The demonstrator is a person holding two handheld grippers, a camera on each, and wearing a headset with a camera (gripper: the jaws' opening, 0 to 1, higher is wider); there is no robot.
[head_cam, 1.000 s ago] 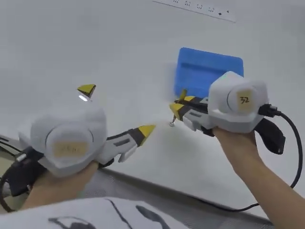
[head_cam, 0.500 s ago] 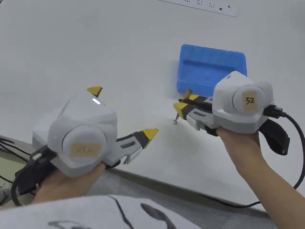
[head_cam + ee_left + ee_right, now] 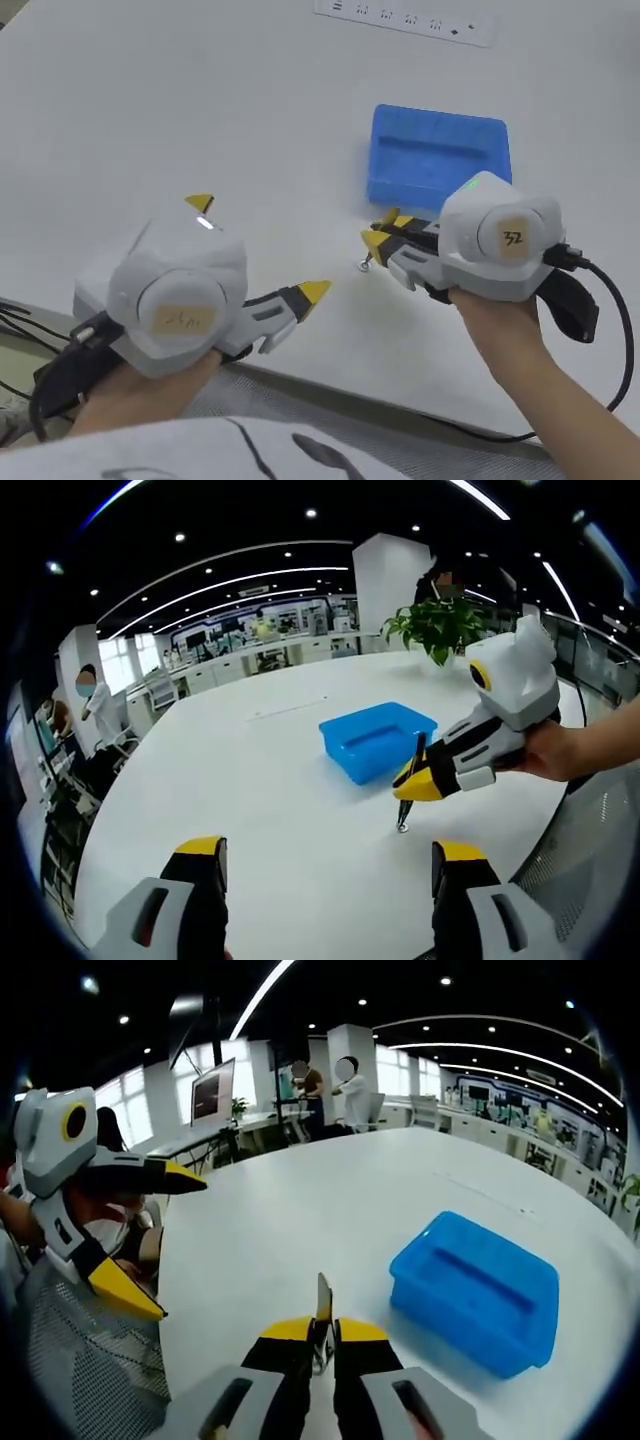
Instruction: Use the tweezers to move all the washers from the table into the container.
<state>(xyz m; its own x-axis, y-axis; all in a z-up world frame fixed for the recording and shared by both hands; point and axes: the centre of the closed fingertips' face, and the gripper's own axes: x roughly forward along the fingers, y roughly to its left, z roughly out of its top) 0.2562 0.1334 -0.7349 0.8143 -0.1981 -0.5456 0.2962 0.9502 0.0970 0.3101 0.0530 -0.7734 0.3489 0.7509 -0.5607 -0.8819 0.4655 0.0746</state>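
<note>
My right gripper (image 3: pixel 380 235) is shut on thin metal tweezers (image 3: pixel 368 258), which point down at the white table just in front of the blue container's (image 3: pixel 440 155) near left corner. In the left gripper view the tweezers (image 3: pixel 408 798) touch the table at their tip; whether a washer is there is too small to tell. From the right gripper view, the tweezers (image 3: pixel 324 1305) stick out between the closed jaws of the right gripper (image 3: pixel 320 1332), with the container (image 3: pixel 475 1290) to the right, its inside bare. My left gripper (image 3: pixel 257 247) hovers open at the near left, holding nothing.
A white power strip (image 3: pixel 405 20) lies at the table's far edge. The table's near edge (image 3: pixel 330 385) runs just under both hands, and a black cable (image 3: pixel 610 330) trails from the right gripper. People stand far off in the room.
The head camera has shifted a little. The right gripper keeps the tweezers' tip at the same spot by the container. The left gripper stays open, drifting slightly.
</note>
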